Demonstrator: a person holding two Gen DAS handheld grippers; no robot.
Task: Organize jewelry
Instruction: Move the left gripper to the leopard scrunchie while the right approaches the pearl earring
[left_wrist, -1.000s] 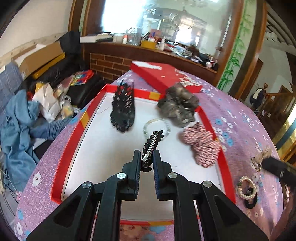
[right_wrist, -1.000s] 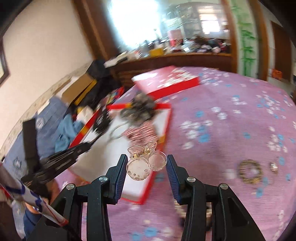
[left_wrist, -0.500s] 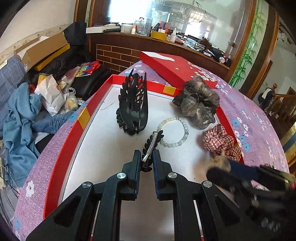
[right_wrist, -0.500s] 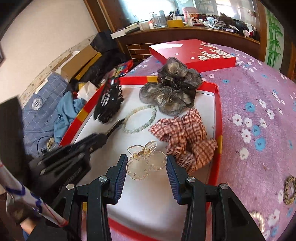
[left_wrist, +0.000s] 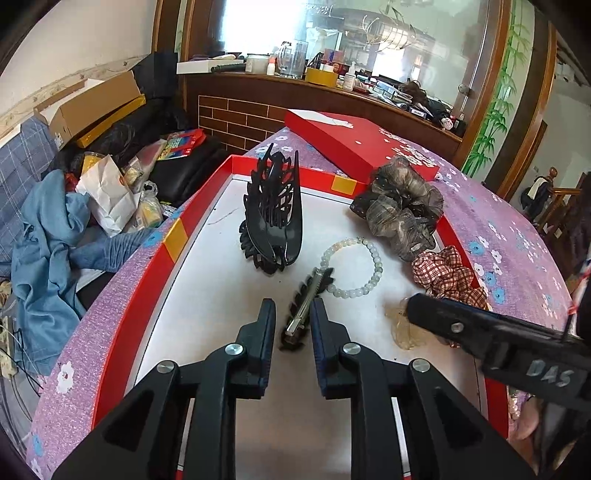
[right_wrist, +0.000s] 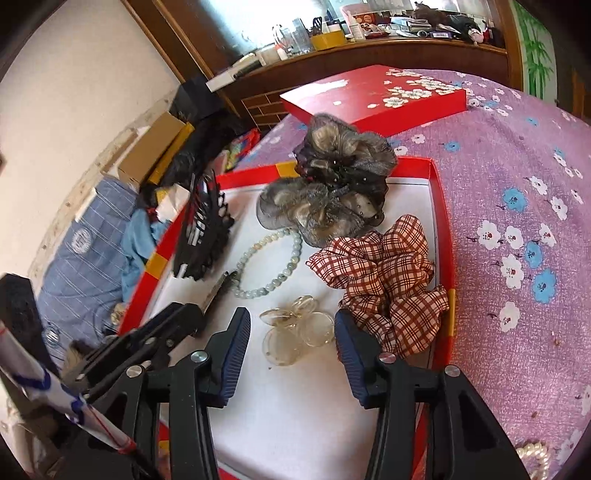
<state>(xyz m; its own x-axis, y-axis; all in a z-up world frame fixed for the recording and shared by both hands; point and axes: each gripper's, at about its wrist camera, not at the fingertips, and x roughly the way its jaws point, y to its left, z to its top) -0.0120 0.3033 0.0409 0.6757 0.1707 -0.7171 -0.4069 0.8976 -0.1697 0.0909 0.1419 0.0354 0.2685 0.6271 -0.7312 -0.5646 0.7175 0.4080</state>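
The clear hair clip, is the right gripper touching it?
Apart. In the right wrist view the clear hair clip lies on the tray, white floor visible between it and both fingers of the right gripper.

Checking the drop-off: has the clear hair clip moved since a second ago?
Yes. The clear hair clip went from above the purple cloth into the red tray, beside the plaid scrunchie; the right claw is open.

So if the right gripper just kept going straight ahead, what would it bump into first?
Probably the clear hair clip, lying in the tray between the open right gripper fingers. Beyond it comes the bead bracelet, though depth is hard to judge.
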